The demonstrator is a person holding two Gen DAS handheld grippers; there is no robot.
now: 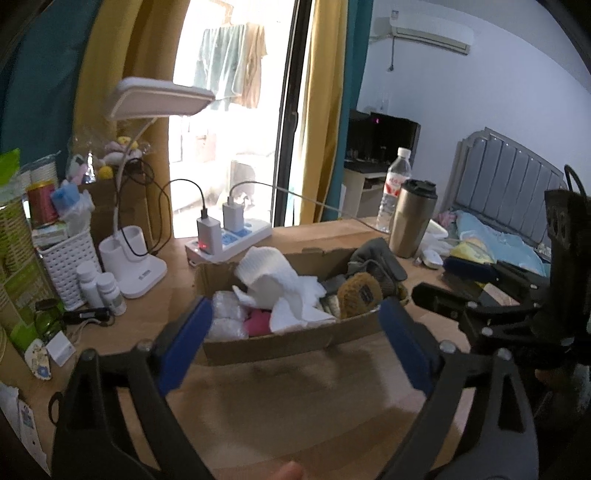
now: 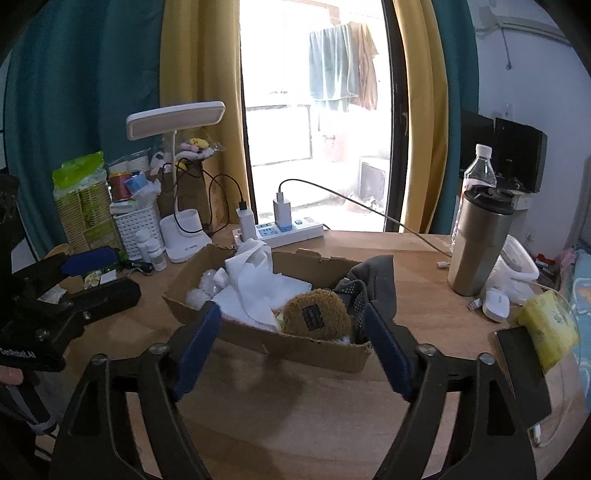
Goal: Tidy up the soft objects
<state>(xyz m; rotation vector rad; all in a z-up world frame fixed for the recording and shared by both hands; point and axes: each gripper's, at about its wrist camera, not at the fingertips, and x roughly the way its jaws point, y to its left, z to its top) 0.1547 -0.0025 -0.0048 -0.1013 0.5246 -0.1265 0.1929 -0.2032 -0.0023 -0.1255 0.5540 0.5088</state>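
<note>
Both grippers, left (image 1: 295,343) & right (image 2: 291,343), spread wide, empty, near cardboard box (image 2: 295,345) w/ soft items. Risk: grey cloth (image 2: 376,284) draped over rim, prob. slips out if box nudged.

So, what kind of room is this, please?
Most likely a bedroom with a desk by a balcony door. A bed with a padded grey headboard stands beside the wooden desk, an air conditioner hangs on the wall, and laundry dries outside.
</note>
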